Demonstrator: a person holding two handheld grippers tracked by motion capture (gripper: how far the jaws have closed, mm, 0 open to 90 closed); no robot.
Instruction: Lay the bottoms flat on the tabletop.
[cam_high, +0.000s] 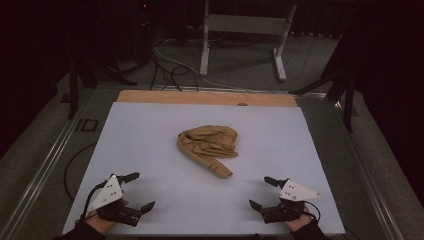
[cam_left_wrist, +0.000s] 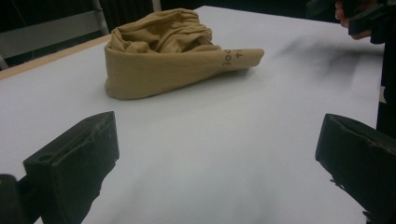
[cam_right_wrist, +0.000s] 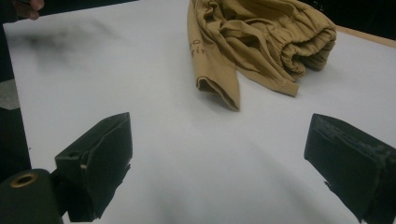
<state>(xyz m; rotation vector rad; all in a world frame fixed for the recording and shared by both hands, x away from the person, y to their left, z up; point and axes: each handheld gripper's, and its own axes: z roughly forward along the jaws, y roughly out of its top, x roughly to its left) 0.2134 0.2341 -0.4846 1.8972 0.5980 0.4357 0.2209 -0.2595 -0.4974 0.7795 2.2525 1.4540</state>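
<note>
- High view: a crumpled tan garment (cam_high: 207, 146) lies near the middle of the white table top (cam_high: 150, 130), slightly toward the far edge.
- Its bunched, gathered part sits at the far side; from there a flat folded band curves down the left and ends in a narrow end pointing toward the person's near right. The long axis thus runs on a diagonal from far left to near right.
- In the left gripper view the garment (cam_left_wrist: 173, 53) has small dark printed marks on the tapering end, which points toward the right of that view.
- In the right gripper view the garment (cam_right_wrist: 261, 44) shows an elastic, ruched edge on the bunched part and a hemmed end nearest the camera.
- The left gripper (cam_high: 139, 191) is at the near left corner of the table, held in a hand, jaws spread wide with nothing between them, well apart from the garment.
- The right gripper (cam_high: 262, 192) is at the near right, likewise spread wide and empty, well apart from the garment.
- Beyond the white top is a wooden strip (cam_high: 205, 98), then a floor with cables (cam_high: 170, 70) and a light metal frame (cam_high: 245, 35).
</note>
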